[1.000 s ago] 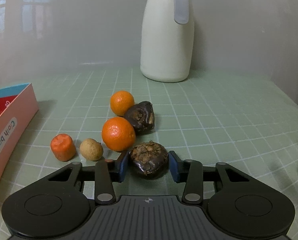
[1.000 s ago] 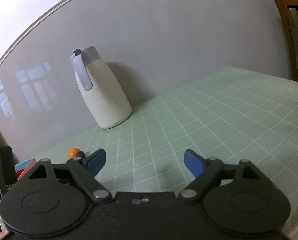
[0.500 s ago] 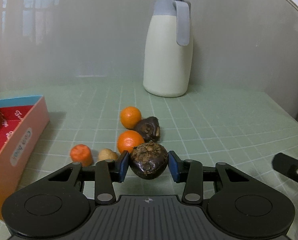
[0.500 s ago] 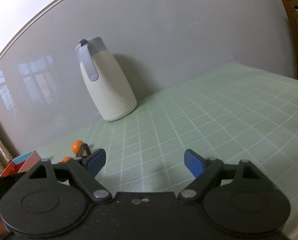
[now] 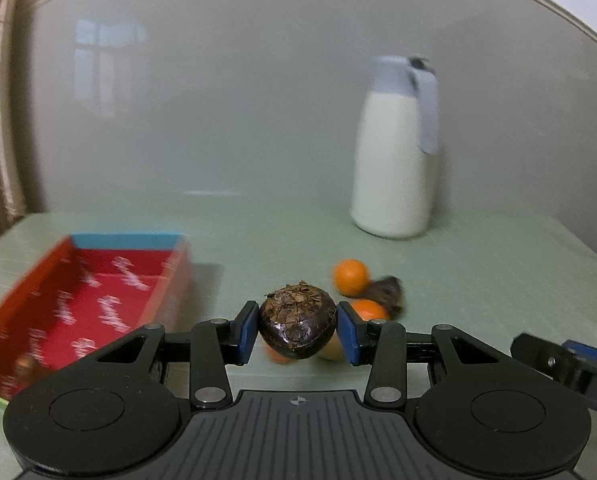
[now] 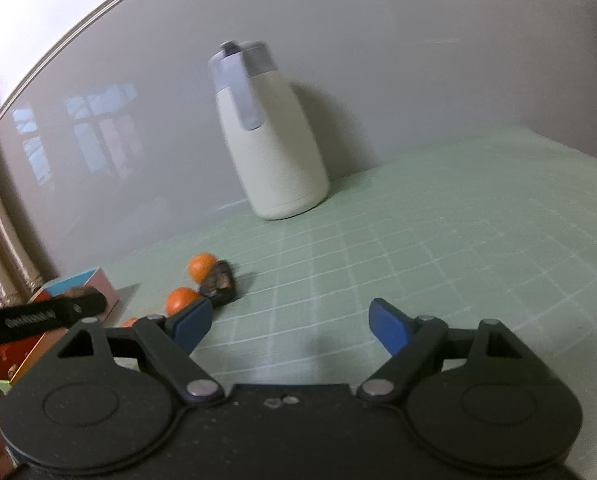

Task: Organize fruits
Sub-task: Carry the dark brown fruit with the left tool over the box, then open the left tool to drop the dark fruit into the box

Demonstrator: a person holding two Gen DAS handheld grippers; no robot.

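A dark, rough-skinned fruit (image 5: pixel 297 323) is pinched between the two blue pads of the left gripper (image 5: pixel 297 330), which is held level and raised off the green gridded tablecloth (image 5: pixel 478 280), pointing towards the far wall. To the left of the held fruit, the open red box (image 5: pixel 90 292) with a blue far edge is seen, blurred; something small and brownish lies at its near left corner, too blurred to identify. Beyond and to the right of the held fruit, two oranges (image 5: pixel 350 276) and a second dark fruit (image 5: pixel 386 290) are grouped on the cloth, close together. A pale piece and an orange piece are partly hidden behind the held fruit. The white jug (image 5: pixel 394 168) with a grey handle stands far right, near the wall. The right gripper (image 6: pixel 288 322) is held low over bare cloth with its pads spread wide and nothing between them; the fruit group lies beyond its left finger.
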